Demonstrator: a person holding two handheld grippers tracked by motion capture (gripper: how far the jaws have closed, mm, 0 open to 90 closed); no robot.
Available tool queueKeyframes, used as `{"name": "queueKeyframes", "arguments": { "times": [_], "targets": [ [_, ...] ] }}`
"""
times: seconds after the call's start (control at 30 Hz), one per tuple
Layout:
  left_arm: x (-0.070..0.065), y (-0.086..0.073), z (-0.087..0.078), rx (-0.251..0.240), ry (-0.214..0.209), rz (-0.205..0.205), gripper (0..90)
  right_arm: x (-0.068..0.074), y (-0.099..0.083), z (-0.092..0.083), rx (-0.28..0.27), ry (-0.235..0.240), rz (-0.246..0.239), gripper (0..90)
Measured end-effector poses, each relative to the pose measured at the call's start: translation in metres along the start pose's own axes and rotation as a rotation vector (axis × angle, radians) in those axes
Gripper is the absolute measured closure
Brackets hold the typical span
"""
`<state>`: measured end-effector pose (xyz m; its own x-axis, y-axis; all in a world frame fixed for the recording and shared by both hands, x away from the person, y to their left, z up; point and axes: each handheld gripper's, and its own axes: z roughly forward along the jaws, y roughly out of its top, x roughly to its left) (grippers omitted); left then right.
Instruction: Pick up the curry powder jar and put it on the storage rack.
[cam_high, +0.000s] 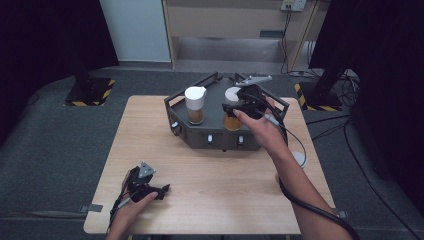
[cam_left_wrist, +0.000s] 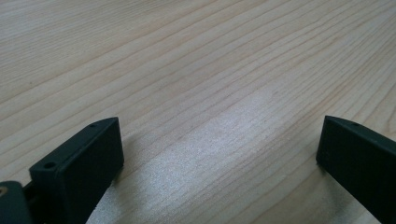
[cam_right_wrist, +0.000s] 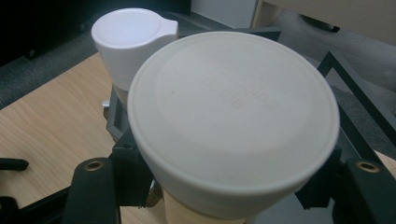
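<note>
A dark grey rack (cam_high: 220, 132) stands at the far middle of the wooden table (cam_high: 210, 180). It holds two jars with amber contents and white lids. My right gripper (cam_high: 235, 111) is shut on the right jar (cam_high: 233, 121), its jaws pressing on the jar's neck just under the round lid (cam_right_wrist: 233, 121). The left jar (cam_high: 195, 106) has a lid with a spout (cam_right_wrist: 128, 39) and stands free beside it. My left gripper (cam_high: 162, 189) rests low over the table near its front left edge. It is open (cam_left_wrist: 219, 135) with only bare wood between its jaws.
A small white round object (cam_high: 300, 159) lies at the table's right edge. A cable trails from the right gripper along the forearm. Dark stands with yellow-black feet (cam_high: 90, 92) flank the table on the grey floor. A light wooden cabinet (cam_high: 235, 30) is behind.
</note>
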<state>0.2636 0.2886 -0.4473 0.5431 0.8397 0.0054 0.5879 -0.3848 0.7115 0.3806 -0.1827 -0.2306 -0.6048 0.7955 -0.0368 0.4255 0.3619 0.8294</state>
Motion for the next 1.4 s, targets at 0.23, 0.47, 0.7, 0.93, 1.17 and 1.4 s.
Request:
{"name": "queueKeyframes", "arguments": {
  "times": [0.23,0.47,0.7,0.93,1.17,1.4],
  "targets": [
    [0.000,0.000,0.000,0.000,0.000,0.000,0.0,-0.004,0.002,0.013,-0.002,-0.003,0.019,34.7],
    [0.000,0.000,0.000,0.000,0.000,0.000,0.0,-0.006,0.006,0.021,-0.001,-0.013,0.029,34.7],
    [0.000,0.000,0.000,-0.001,0.000,0.000,0.0,-0.007,0.011,0.029,0.006,-0.024,0.023,34.7],
    [0.000,0.000,0.000,-0.001,0.000,0.000,0.0,-0.007,0.015,0.038,0.013,-0.022,0.018,34.7],
    [0.000,0.000,0.000,-0.001,0.000,-0.001,0.0,-0.009,0.013,0.047,0.026,-0.026,0.032,34.7],
    [0.000,0.000,0.000,-0.001,0.000,0.000,0.0,-0.008,0.011,0.056,0.032,-0.024,0.036,34.7]
  ]
}}
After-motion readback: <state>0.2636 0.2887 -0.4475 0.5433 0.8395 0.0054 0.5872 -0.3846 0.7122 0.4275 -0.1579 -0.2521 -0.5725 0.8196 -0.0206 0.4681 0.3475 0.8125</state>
